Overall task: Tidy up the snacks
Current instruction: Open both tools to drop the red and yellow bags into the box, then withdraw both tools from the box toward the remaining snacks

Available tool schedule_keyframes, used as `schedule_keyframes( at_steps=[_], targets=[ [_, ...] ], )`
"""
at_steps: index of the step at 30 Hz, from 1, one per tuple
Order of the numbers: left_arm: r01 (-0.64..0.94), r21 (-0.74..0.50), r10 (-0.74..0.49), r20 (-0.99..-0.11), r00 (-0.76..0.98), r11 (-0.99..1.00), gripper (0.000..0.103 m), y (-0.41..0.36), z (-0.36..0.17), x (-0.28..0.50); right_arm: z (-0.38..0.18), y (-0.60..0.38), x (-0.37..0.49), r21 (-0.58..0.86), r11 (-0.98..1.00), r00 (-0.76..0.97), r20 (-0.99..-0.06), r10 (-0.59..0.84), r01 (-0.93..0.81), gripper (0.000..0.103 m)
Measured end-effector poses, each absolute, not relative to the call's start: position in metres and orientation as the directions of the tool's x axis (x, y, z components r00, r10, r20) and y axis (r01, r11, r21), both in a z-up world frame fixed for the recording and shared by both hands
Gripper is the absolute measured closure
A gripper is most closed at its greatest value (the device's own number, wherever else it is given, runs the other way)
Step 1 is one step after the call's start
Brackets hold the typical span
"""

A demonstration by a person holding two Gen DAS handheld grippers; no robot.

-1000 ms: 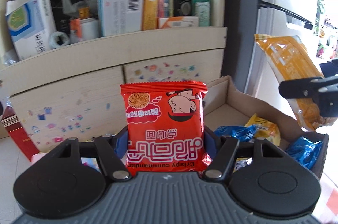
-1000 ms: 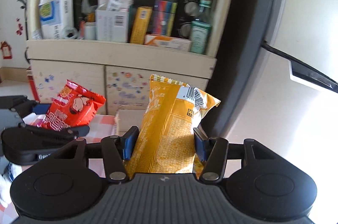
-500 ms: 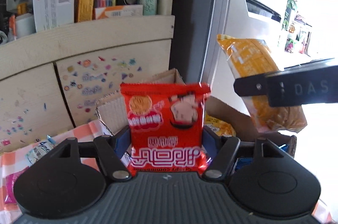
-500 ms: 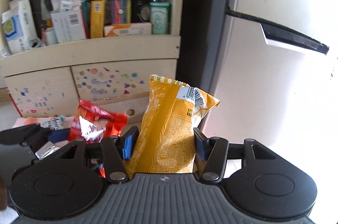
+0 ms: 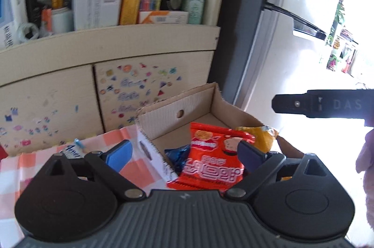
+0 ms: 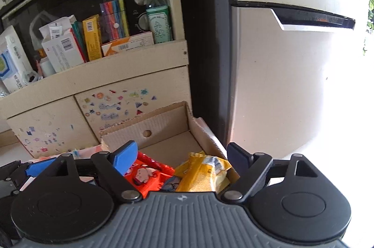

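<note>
Both grippers tilt downward over the open cardboard box (image 5: 201,105), which sits on the checked tabletop (image 5: 70,154) in front of a sticker-covered cabinet (image 5: 152,82). The left gripper (image 5: 184,155) has its fingers spread wide and still opening; the red snack packet (image 5: 210,161) lies below in the box, free of the pads, beside a blue wrapper (image 5: 176,154). The right gripper (image 6: 181,156) is likewise opening, its fingers apart, and the yellow snack bag (image 6: 201,175) rests in the box beneath them next to the red packet, touching neither pad. In the left wrist view, one black finger of the right gripper juts in from the right edge above the box.
</note>
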State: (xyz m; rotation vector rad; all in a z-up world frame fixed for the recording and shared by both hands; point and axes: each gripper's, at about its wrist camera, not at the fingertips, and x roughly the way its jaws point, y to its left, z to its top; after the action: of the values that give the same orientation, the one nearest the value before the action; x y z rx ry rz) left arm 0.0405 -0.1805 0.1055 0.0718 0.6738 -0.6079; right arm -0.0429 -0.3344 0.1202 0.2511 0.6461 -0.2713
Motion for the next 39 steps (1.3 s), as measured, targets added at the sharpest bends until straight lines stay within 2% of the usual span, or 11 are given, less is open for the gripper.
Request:
schedule_keyframes(
  at_steps=[5,17,25,34,39],
  targets=[
    [0.514,-0.082,-0.447,-0.621,0.644,0.854,0.007,-0.158,0.108,0.044,0.12,-0.321,-0.038,0.139,0.952,0.777,-0.615,-0.134,0.274,0.011],
    [0.377,-0.103,-0.355,-0.623,0.697,0.92,0.005,-0.088,0.124,0.065,0.118,-0.293,-0.03,0.127,0.979,0.794,-0.605,-0.05,0.158,0.008],
    [0.274,-0.111,-0.276,-0.664,0.695,0.955,0.005,-0.05,0.113,0.087,0.113,-0.267,-0.022,0.112,0.992,0.796,-0.605,0.016,0.066,0.008],
    [0.204,-0.048,-0.176,-0.716,0.675,0.978,0.005,-0.029,0.091,0.111,0.099,-0.224,-0.014,0.086,0.991,0.773,-0.619,0.136,-0.105,0.008],
    [0.214,0.014,-0.129,-0.761,0.636,0.977,0.005,-0.035,0.066,0.125,0.079,-0.192,-0.006,0.052,0.972,0.731,-0.65,0.207,-0.229,0.008]
  ],
)
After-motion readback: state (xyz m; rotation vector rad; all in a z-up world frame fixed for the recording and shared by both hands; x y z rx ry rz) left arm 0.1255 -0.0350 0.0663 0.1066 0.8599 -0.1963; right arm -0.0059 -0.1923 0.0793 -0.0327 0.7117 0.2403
